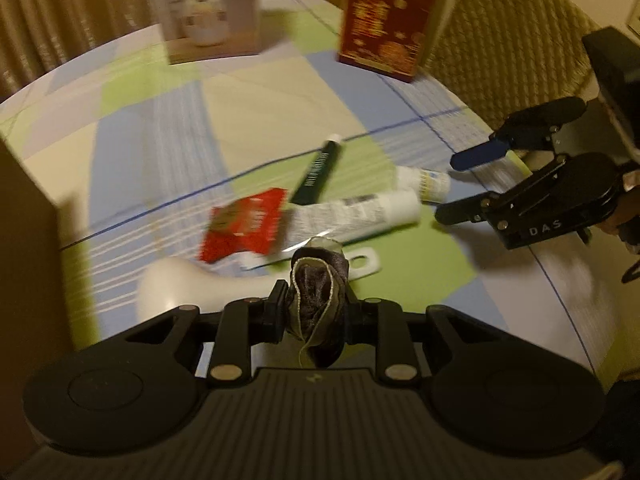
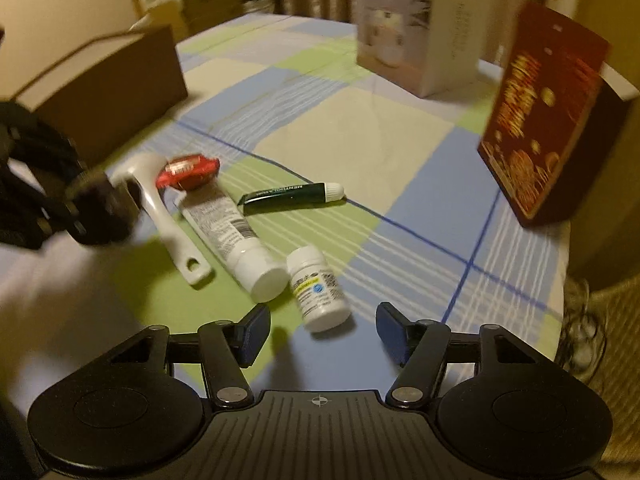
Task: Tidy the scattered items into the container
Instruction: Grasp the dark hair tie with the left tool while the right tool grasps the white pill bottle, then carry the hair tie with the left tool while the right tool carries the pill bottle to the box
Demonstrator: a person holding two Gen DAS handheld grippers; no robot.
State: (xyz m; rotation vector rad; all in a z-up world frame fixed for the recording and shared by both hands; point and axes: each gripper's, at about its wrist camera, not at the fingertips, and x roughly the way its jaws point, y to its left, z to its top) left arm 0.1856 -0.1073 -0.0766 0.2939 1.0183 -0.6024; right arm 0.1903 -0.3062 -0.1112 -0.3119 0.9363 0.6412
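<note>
My left gripper [image 1: 314,312] is shut on a small dark satin pouch [image 1: 316,280] with pale trim, held above the checked tablecloth [image 1: 280,100]. Below it lie a white scoop [image 1: 168,288], a red packet [image 1: 244,224], a white tube [image 1: 360,212], a dark green tube [image 1: 316,176] and a small white bottle [image 1: 424,182]. My right gripper [image 2: 324,334] stands open, with the small white bottle [image 2: 320,292] lying just ahead of its blue pads [image 2: 256,332], untouched. A brown cardboard box [image 2: 108,92] stands at the far left. The left gripper [image 2: 100,208] shows there as a dark blur.
A white picture box [image 2: 412,28] and a red patterned box [image 2: 548,128] stand upright at the back of the table. A wicker chair [image 1: 508,40] sits beyond the table's right edge. More boxes [image 2: 192,4] are stacked behind the table.
</note>
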